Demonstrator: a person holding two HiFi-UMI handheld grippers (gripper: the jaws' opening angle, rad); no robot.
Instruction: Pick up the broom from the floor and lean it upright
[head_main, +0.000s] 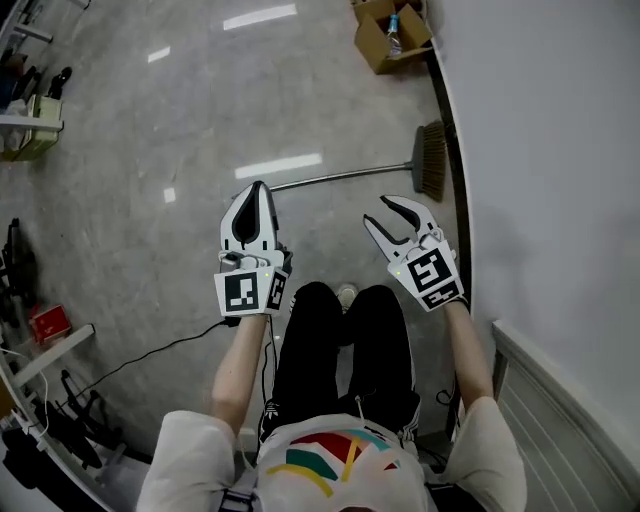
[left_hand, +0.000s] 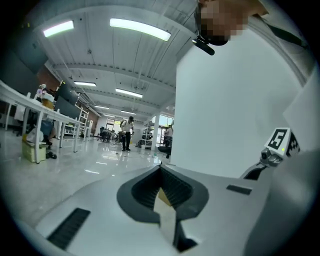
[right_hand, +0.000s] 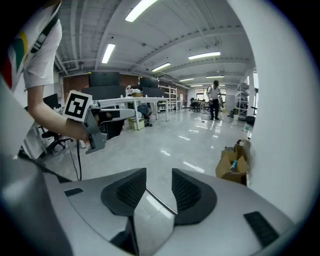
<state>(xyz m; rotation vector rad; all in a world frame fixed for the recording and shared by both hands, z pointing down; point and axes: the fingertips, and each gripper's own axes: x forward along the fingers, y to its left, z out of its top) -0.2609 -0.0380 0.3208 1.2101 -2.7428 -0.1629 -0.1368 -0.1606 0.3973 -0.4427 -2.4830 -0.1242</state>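
On a glossy grey floor (head_main: 150, 120) beside a white wall (head_main: 540, 150), the broom (head_main: 340, 178) lies flat just beyond both grippers. The left gripper (head_main: 257, 188) is closed and empty, the right gripper (head_main: 377, 211) spread wide on nothing. Only the gripper views show ceiling lights (left_hand: 140, 29) and a distant person (right_hand: 214, 100).
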